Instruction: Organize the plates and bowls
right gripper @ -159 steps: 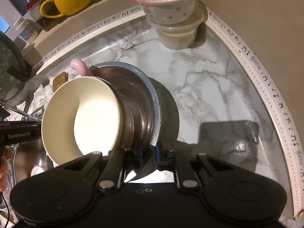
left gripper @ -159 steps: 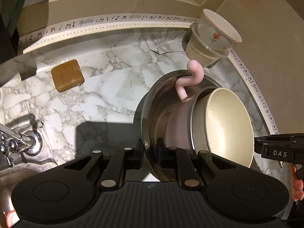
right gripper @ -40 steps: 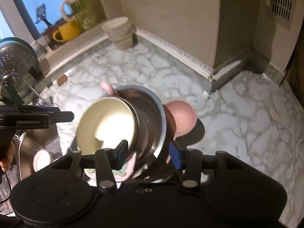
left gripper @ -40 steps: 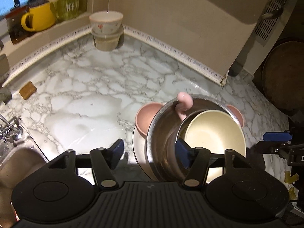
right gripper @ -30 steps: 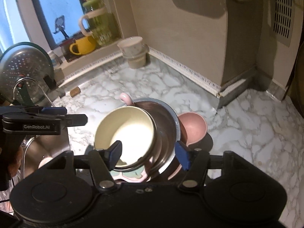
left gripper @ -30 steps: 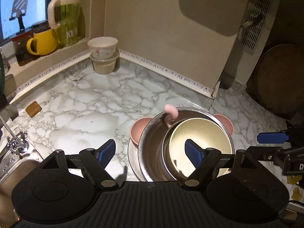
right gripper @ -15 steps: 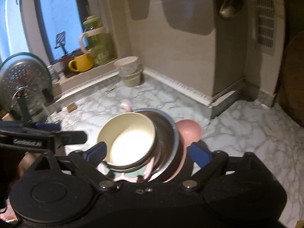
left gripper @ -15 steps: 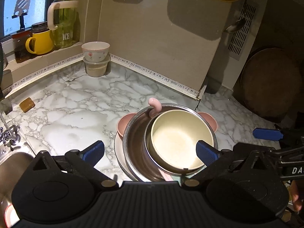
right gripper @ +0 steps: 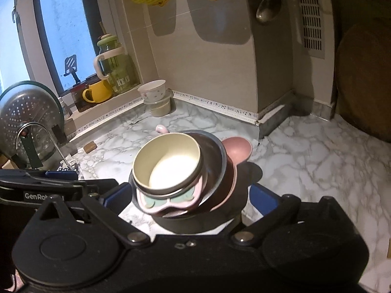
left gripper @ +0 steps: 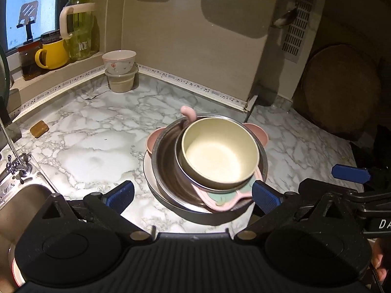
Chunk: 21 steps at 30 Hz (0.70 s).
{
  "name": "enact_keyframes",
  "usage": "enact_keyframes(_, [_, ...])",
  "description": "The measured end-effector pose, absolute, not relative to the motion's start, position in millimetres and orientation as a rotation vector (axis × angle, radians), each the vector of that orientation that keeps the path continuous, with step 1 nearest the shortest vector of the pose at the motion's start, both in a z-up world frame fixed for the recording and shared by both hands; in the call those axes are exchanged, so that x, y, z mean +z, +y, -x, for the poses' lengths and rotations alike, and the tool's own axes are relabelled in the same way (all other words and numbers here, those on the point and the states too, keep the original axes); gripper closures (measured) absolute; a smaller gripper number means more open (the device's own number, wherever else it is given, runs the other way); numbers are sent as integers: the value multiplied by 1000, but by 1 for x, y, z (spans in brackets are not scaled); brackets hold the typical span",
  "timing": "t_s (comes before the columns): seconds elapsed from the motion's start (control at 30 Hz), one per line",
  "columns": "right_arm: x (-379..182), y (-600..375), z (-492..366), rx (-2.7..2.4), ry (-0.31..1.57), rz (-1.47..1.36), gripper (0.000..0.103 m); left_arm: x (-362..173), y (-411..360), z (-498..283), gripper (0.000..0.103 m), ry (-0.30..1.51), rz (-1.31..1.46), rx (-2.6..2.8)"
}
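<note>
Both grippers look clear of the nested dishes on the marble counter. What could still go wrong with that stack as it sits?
1. The cream bowl sits off-centre in the steel bowl, on a pink animal-shaped plate that overhangs the steel rim; a nudge might tip it.
2. The left gripper and right gripper, jaws just opened wide, flank the stack closely and could clip it.
</note>
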State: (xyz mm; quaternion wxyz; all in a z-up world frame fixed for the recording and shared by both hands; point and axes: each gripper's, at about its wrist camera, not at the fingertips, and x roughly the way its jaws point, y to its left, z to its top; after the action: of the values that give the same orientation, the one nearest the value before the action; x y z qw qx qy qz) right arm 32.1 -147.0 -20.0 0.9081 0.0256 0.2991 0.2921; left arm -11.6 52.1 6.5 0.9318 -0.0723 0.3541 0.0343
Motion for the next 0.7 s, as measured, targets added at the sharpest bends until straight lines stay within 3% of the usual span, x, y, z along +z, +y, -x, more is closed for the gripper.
enact_keyframes(0.7, [-16, -164, 0, 519, 526, -77, 0, 20, 27, 31, 0, 655, 107, 32])
